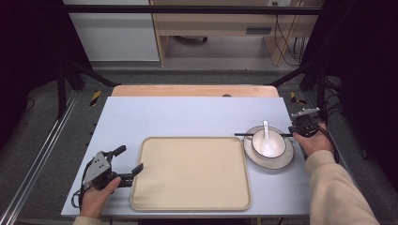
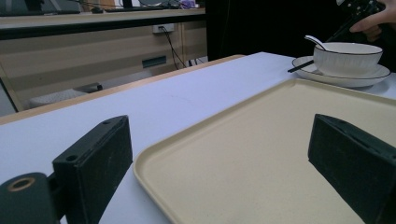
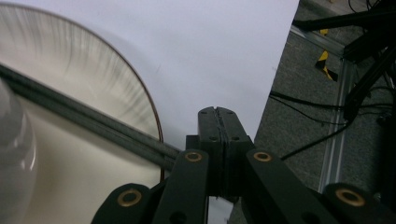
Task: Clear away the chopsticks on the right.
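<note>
While the left claw [image 1: 127, 164] is held wide open and empty at the lower left of the frame, beside the tray's [image 1: 190, 201] left edge, the right claw [image 1: 294, 132] is closed on the end of the black chopsticks [image 1: 245, 134] laid across the bowl [image 1: 268, 143] at the right of the desk [image 1: 187, 115].
</note>
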`<control>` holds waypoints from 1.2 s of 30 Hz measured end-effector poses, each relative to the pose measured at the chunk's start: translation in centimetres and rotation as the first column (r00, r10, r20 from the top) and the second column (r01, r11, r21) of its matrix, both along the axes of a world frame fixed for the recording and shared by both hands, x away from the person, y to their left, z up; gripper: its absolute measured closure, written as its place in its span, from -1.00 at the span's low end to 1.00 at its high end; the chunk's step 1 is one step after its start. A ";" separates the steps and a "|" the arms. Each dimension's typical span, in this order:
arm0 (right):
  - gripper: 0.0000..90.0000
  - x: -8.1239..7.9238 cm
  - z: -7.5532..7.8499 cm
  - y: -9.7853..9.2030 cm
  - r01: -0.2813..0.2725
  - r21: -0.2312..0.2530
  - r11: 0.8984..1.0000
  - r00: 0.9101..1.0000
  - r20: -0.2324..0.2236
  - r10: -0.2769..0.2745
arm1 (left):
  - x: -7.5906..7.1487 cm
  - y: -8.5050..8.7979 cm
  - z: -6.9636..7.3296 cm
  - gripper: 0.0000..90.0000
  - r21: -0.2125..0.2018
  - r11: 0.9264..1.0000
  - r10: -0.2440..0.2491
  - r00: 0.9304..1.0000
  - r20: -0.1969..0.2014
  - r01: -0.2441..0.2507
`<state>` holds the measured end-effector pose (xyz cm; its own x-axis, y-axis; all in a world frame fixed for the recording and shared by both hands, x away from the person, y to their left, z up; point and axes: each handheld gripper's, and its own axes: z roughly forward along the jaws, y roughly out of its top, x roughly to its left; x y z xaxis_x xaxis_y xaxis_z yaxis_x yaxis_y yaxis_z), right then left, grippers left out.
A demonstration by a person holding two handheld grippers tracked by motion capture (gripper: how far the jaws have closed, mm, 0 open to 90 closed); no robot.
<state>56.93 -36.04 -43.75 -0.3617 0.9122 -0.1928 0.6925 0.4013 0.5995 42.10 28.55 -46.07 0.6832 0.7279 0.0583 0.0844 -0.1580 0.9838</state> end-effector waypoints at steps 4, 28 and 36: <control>0.98 -1.1 -0.1 -0.2 0.001 -0.004 1.000 1.000 -0.013 -0.002 | 0.0 -0.1 0.0 -0.86 0.002 1.000 -0.003 1.000 -0.001 0.003; 0.75 -6.2 0.4 0.0 -0.168 0.081 0.982 0.985 0.052 0.164 | 0.1 -0.3 -0.2 -0.85 0.015 1.000 -0.010 1.000 -0.009 0.010; 0.75 -5.9 0.2 0.0 -0.176 0.096 0.980 0.984 0.046 0.172 | 0.1 -0.3 -0.1 -0.85 0.019 1.000 -0.012 1.000 -0.010 0.012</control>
